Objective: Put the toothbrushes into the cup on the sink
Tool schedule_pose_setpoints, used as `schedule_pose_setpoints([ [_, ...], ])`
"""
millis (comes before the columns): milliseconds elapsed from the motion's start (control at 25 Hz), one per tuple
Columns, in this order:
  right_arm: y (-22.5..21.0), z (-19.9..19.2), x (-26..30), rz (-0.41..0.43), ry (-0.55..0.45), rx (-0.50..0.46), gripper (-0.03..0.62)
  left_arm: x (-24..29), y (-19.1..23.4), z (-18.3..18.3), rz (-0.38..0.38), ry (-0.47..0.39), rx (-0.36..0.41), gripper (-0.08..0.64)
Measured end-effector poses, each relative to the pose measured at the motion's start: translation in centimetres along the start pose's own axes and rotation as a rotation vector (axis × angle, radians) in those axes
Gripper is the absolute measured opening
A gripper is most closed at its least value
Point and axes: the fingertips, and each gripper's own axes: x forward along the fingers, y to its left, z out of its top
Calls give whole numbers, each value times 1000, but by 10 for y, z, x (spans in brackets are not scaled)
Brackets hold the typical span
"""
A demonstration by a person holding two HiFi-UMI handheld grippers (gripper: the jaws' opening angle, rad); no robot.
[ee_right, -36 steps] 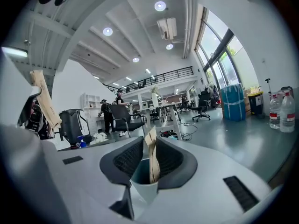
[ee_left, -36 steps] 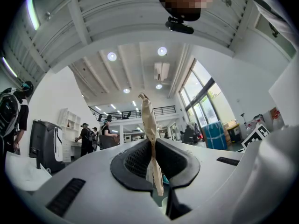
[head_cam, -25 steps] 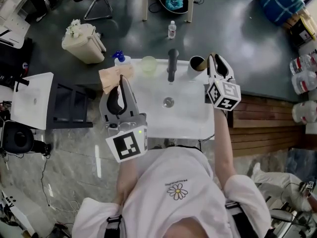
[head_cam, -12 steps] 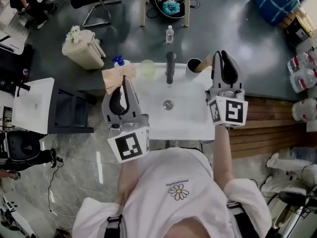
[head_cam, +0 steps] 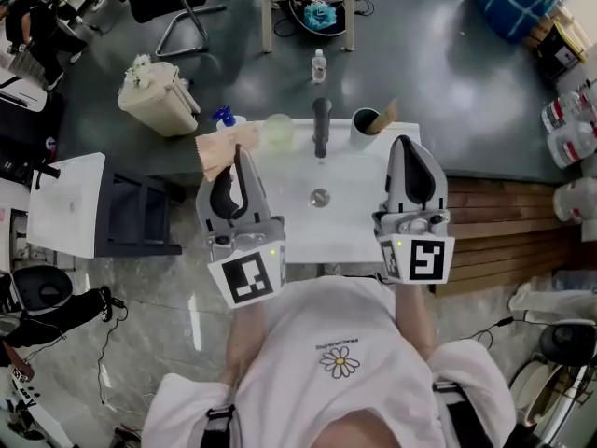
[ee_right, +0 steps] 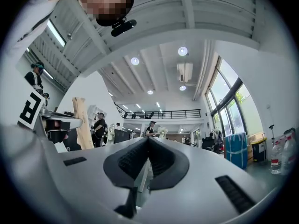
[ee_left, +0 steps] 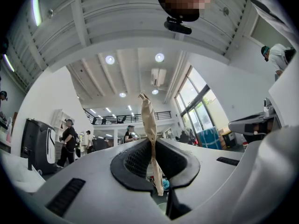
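The white sink (head_cam: 350,231) carries a black faucet (head_cam: 321,125) at its back edge. To the faucet's right stands the cup (head_cam: 364,125), with a brown paper-wrapped toothbrush (head_cam: 385,115) leaning out of it. My left gripper (head_cam: 240,149) is over the sink's left edge, shut on a second paper-wrapped toothbrush (head_cam: 222,147). In the left gripper view that toothbrush (ee_left: 149,120) stands upright between the closed jaws of the left gripper (ee_left: 150,141). My right gripper (head_cam: 403,140) is over the sink's right edge, short of the cup. The right gripper (ee_right: 148,141) is shut and holds nothing.
A pale green cup (head_cam: 277,129) and a blue pump bottle (head_cam: 222,116) stand at the sink's back left. A wooden bench (head_cam: 485,222) lies to the right, and a white table (head_cam: 61,203) to the left. A waste bin (head_cam: 159,87) and a water bottle (head_cam: 319,65) are on the floor beyond.
My right gripper has drawn back from the cup toward the person, leaving a wrapped toothbrush standing in the cup. The left gripper has stayed put with its toothbrush.
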Motion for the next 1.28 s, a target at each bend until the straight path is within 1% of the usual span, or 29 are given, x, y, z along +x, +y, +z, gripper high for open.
schedule_pose_setpoints([
  [240, 9, -7, -14, 14, 24, 11, 12, -5, -1, -4, -4, 3, 1, 38],
  [520, 10, -3, -13, 9, 21, 10, 12, -4, 1, -2, -7, -6, -8, 38],
  [800, 10, -5, -12, 13, 17, 20, 12, -4, 1, -9, -2, -1, -12, 38],
  [1000, 7, -6, -8, 4, 24, 36, 12, 18, 3, -6, -26, -29, 21, 38],
  [1040, 6, -6, -8, 1, 27, 37, 12, 26, 5, -9, -33, -28, 20, 38],
  [1120, 5, -8, -8, -5, 35, 42, 12, 43, 9, -22, -40, -2, -8, 38],
  [1200, 2, -10, -10, -12, 43, 43, 12, 60, 11, -44, -49, 42, -37, 38],
  [1280, -1, -12, -13, -22, 50, 39, 12, 75, 9, -75, -65, 108, -73, 38],
])
